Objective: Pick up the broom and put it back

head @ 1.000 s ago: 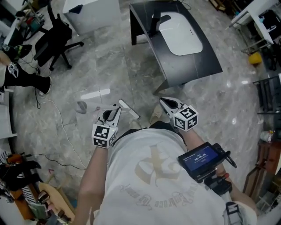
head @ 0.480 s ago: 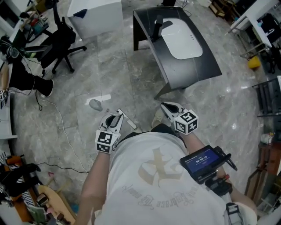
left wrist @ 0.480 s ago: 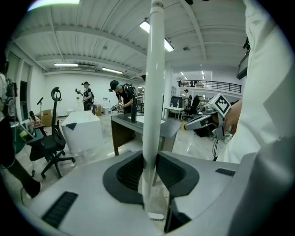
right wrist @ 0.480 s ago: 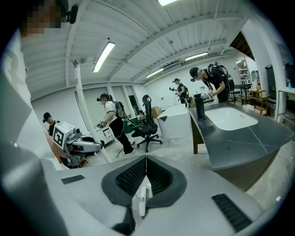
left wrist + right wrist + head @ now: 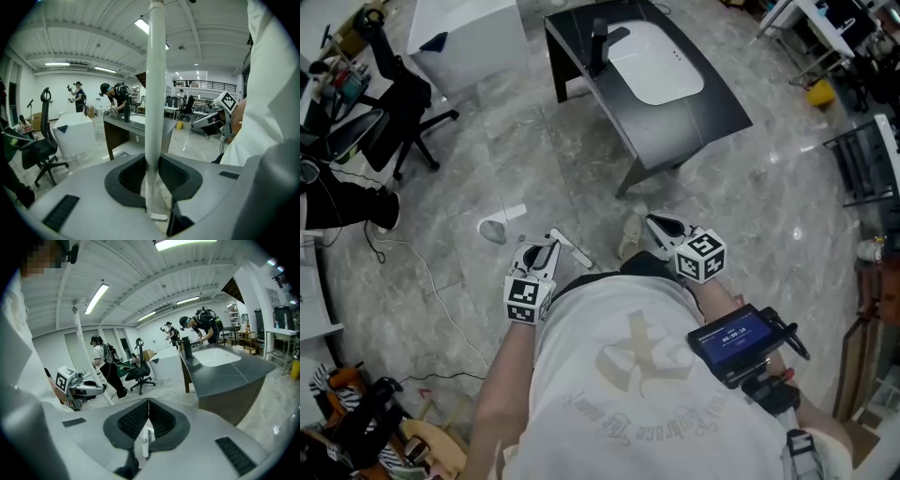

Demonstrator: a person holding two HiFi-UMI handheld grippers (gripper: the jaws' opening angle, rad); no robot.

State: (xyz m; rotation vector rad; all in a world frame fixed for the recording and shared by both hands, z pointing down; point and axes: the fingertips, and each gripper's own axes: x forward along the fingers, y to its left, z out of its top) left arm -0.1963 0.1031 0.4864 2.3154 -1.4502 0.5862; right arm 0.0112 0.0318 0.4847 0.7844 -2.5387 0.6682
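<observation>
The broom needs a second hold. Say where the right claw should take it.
Best take the white handle on its bare stretch above the left claw, coming in from the right, jaws opened and set across it. The shaft is slim, straight and near upright, so it fits between them.

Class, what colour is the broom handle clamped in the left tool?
White broom handle; clearest in left gripper view.

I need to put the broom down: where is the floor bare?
Bare floor lies between the sink counter and the rack at right, and between the counter and the office chair. The left edge is crowded with cables and clutter.
</observation>
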